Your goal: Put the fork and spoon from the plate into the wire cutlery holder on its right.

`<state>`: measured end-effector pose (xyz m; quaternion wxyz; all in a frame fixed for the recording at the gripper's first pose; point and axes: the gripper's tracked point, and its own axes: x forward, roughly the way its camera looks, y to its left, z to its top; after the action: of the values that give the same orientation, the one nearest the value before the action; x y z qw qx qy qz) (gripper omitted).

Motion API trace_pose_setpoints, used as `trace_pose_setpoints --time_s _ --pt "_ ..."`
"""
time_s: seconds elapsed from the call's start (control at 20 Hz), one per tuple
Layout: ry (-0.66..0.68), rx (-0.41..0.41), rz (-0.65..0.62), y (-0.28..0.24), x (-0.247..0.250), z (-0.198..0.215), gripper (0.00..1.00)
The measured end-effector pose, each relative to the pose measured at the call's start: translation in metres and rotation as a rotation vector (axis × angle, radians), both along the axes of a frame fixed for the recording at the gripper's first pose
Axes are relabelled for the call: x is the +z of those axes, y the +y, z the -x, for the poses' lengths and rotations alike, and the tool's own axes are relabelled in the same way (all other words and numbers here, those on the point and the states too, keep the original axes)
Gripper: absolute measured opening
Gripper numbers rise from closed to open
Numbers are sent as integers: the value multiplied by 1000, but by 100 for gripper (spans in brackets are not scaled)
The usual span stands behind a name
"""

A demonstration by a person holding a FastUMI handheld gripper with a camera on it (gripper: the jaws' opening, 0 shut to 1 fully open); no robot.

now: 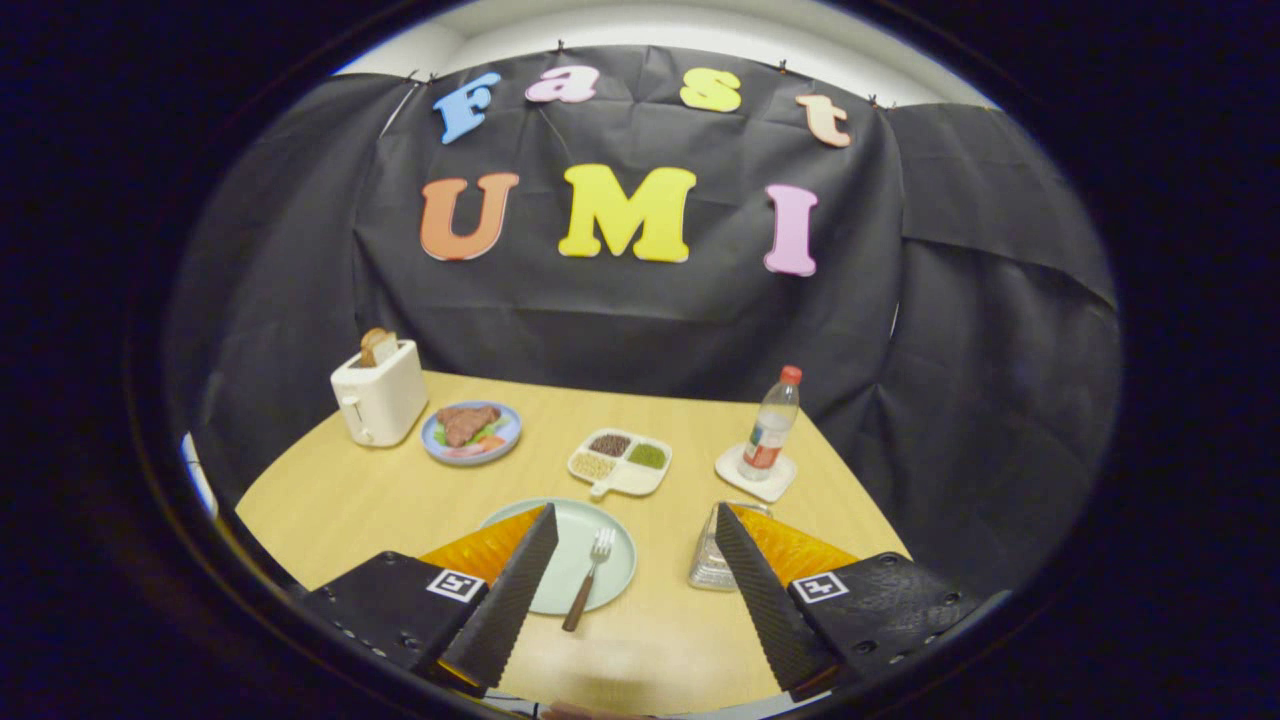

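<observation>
The gripper (632,545) hung above the pale wooden worktop (340,500) with its fingers (520,585) spread wide and holding nothing, and between them lay a metal fork with a brown handle (590,575), resting on a round pale-green plate (585,550). Just to the plate's right, partly hidden behind the right-hand finger, stood the silvery wire cutlery holder (708,565). Beyond the fingers sat a white toaster (380,400), a blue plate of food (471,432), a divided white dish (620,462) and a clear plastic bottle with a red cap (771,425).

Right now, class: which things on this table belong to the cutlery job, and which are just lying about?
Job: fork, pale green plate, wire cutlery holder, open hand-held gripper.

Lying about: toaster, blue food plate, divided dish, bottle on coaster.
</observation>
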<state>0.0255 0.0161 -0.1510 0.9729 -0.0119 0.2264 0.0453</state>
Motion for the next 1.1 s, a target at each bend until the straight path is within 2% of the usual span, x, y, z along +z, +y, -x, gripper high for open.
trace_pose_setpoints --time_s 0.55,0.85,1.1 --pt "479 16 -35 32 -129 27 95" --pt "677 42 -4 38 -170 26 93" --pt "787 60 36 41 -188 7 93"
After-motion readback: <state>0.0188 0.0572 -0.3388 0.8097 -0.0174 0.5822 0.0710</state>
